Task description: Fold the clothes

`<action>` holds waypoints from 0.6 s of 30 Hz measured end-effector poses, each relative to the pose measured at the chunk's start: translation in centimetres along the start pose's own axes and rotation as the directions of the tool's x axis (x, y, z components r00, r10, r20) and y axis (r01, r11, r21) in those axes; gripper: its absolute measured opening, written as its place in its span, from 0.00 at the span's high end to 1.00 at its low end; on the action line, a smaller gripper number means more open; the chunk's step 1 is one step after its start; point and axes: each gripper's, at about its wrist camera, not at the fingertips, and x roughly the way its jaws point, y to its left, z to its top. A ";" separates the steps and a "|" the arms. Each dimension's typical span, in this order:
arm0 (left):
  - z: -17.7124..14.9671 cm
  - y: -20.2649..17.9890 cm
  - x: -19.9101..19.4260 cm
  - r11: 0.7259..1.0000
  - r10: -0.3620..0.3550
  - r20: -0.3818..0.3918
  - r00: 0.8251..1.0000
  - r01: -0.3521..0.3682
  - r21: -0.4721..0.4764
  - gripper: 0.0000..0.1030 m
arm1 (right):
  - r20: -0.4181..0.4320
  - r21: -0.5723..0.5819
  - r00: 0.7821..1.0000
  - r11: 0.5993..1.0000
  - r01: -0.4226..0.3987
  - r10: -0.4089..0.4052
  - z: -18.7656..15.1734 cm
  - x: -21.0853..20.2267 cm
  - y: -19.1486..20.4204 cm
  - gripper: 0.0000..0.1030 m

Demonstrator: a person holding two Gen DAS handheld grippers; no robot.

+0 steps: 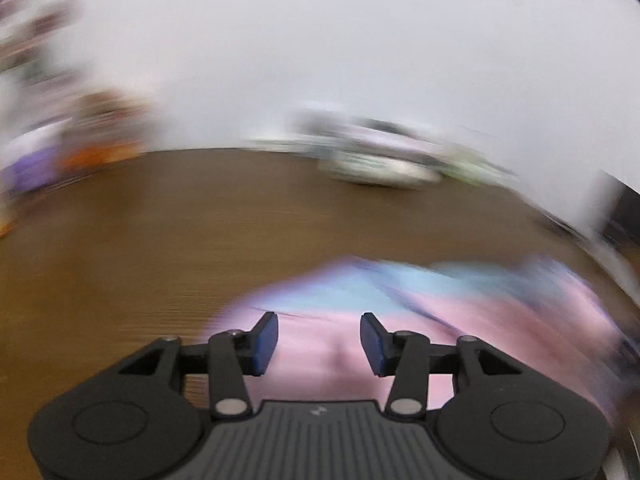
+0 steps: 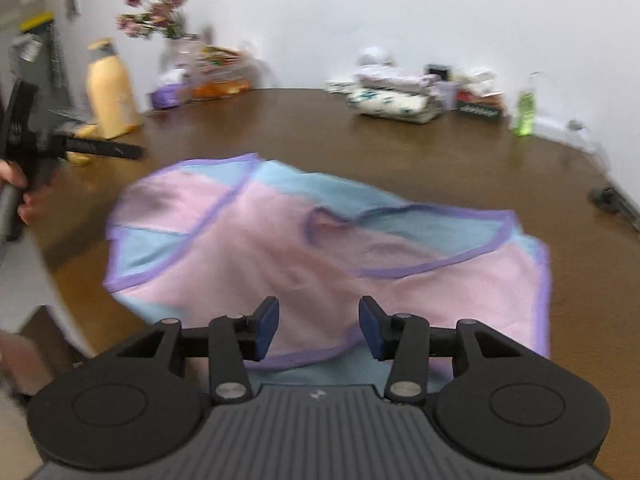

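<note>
**Both grippers wide, shirt on the table**

I hold my right gripper (image 2: 319, 328) low over the near edge of the table (image 2: 400, 152), fingers spread with nothing between them. The pink and blue shirt (image 2: 280, 248) lies just ahead of them. My left gripper (image 1: 319, 344) is spread too, at the shirt's left side.

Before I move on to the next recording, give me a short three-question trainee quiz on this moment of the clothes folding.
1. True or false: the right gripper is shut on the pink and blue garment.
2. Which colour is the garment's edge trim? A) orange B) purple C) black
3. Fill in: the stack of folded clothes lies at the far edge of the ____ table, near the wall.

Key:
1. False. Both it and the left gripper are open and hold nothing.
2. B
3. brown
</note>
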 end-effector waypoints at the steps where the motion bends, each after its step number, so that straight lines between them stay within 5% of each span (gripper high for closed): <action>1: -0.6 -1.2 0.0 0.996 -0.071 -0.020 0.997 0.072 0.058 0.57 | -0.006 0.008 1.000 1.000 -0.029 0.029 -0.4 -0.2 0.3 0.57; 5: -3.8 -3.0 0.3 0.972 -0.157 -0.101 0.982 0.172 0.159 0.58 | 0.020 -0.050 0.985 0.984 -0.172 0.174 -2.6 -1.7 2.3 0.56; 9: -5.4 -0.7 0.2 0.976 -0.204 -0.119 0.972 0.211 0.059 0.61 | 0.020 -0.077 0.987 0.985 -0.156 0.158 -3.8 -1.0 2.7 0.58; 13: -6.2 0.7 -0.3 0.956 -0.278 -0.108 0.955 0.286 0.069 0.60 | 0.014 -0.088 0.992 0.989 -0.121 0.123 -4.8 0.1 2.8 0.98; 18: -6.2 0.8 -1.0 0.940 -0.291 -0.151 0.945 0.311 0.137 0.60 | -0.038 -0.082 0.988 0.985 -0.154 0.152 -5.3 -1.6 1.1 0.99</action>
